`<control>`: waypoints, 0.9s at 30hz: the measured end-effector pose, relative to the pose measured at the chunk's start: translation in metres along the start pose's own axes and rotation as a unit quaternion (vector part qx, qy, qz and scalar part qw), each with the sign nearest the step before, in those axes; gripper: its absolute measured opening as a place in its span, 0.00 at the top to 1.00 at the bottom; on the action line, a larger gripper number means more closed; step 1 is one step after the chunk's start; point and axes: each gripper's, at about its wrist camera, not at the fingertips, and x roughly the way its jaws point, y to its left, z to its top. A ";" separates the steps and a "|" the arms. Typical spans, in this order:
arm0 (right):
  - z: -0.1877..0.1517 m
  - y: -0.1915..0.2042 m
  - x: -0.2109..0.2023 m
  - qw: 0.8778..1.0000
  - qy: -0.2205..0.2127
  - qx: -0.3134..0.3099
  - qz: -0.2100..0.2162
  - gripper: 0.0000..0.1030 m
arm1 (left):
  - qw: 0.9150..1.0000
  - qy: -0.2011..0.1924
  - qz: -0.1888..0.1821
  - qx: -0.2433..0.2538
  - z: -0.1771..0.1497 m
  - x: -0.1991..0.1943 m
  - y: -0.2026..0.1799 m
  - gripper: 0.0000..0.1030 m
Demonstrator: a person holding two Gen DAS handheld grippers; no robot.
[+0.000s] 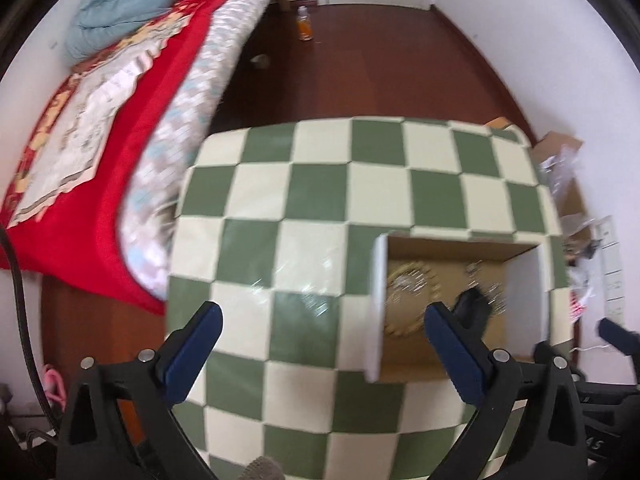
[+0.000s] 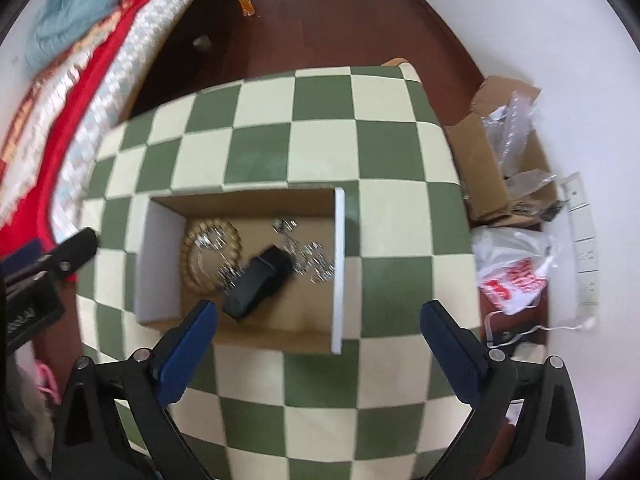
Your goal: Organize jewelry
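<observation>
An open cardboard box [image 2: 256, 322] with white side flaps sits on the green-and-cream checkered table [image 2: 320, 152]. Inside lie a gold beaded bracelet [image 2: 191, 260], silver chain jewelry [image 2: 314, 262] and a black watch-like band [image 2: 258, 280]. My right gripper [image 2: 318, 334] is open and empty, above the box's near edge. My left gripper [image 1: 322, 336] is open and empty over the table, left of the box [image 1: 416, 364], where the bracelet [image 1: 412, 284] and black band [image 1: 474, 306] also show.
A bed with a red cover [image 1: 132, 140] stands left of the table. A cardboard box with plastic wrap [image 2: 500, 160] and a white-and-red plastic bag [image 2: 516, 276] lie on the floor at right. An orange bottle [image 2: 246, 0] stands on the wooden floor at the back.
</observation>
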 end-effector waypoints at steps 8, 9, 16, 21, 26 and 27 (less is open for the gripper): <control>-0.033 0.005 -0.004 1.000 0.002 -0.001 -0.023 0.00 | 1.000 0.000 -0.009 -0.016 -0.036 -0.011 0.010 0.00; -0.037 0.004 -0.007 1.000 0.001 0.002 -0.021 0.00 | 1.000 -0.002 -0.010 -0.016 -0.039 -0.015 0.010 0.00; -0.067 0.000 -0.043 1.000 -0.027 0.005 -0.015 0.00 | 0.999 -0.032 -0.017 -0.010 -0.064 -0.056 0.008 0.00; -0.084 -0.003 -0.083 0.998 -0.066 0.011 -0.017 0.00 | 0.998 -0.059 -0.016 -0.013 -0.084 -0.094 0.012 0.00; -0.103 -0.003 -0.130 0.994 -0.106 0.009 -0.018 0.00 | 0.996 -0.087 -0.021 -0.012 -0.103 -0.133 0.017 0.00; -0.107 -0.003 -0.138 0.993 -0.113 0.009 -0.017 0.00 | 0.995 -0.096 -0.023 -0.010 -0.107 -0.144 0.018 0.00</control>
